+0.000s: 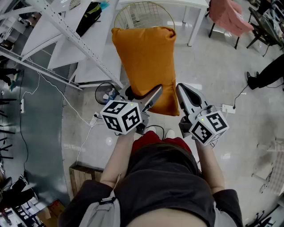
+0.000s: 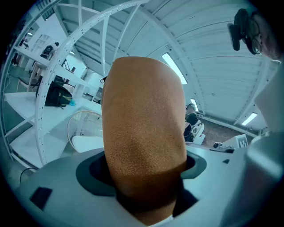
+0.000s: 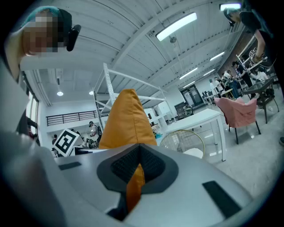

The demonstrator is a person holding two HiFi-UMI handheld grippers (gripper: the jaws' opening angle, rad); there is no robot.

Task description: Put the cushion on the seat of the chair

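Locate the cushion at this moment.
The cushion is centre of the head view, gripped at its near edge by left gripper and right gripper, wire chair just beyond.

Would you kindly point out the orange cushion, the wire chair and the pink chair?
orange cushion (image 1: 144, 62), head view, middle of its face.
wire chair (image 1: 141, 13), head view, its mesh backrest.
pink chair (image 1: 227, 15), head view, its pink back.
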